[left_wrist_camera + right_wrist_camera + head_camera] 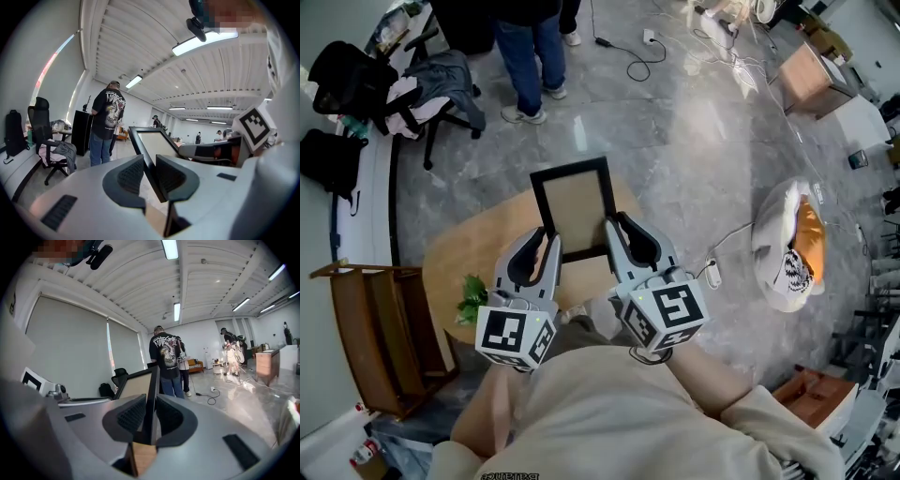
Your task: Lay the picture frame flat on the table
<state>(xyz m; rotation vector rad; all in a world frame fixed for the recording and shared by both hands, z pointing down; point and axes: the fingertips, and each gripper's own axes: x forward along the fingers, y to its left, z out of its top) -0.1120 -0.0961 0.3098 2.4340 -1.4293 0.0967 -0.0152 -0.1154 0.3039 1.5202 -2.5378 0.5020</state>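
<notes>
Two grippers share the load here, one on each side of the picture frame (574, 208).

At the left, the left gripper (539, 248) points forward and away from the person's body, over the round wooden table (469, 253), with a small green plant (472, 298) just beside it at the table's near edge. Its own view shows its jaws closed onto the frame's (152, 145) black left bar, which runs up out of the left gripper (150, 176) towards the ceiling lights.

In the middle, the frame is held above the table and in front of both tools. Its long axis runs away from the person, and its pale panel faces up towards the head camera. It looks tilted rather than flat. Whether its lower bar touches the tabletop cannot be told.

At the right, the right gripper (619, 234) mirrors the left one and sits a little further along the frame. In its view the jaws are pinched on the frame's (140, 385) right bar, seen nearly edge-on, with the dark pads of the right gripper (151, 416) pressed to both faces.

Both forearms reach forward side by side from the body, with the marker cubes nearest the chest. Neither tool is nearer the frame, as each already holds one side.

The move probably turns on the far, raised end. It has to swing forward and down onto the table, pivoting about the held end. The table's far rim appears close under that end, so room there looks tight.
</notes>
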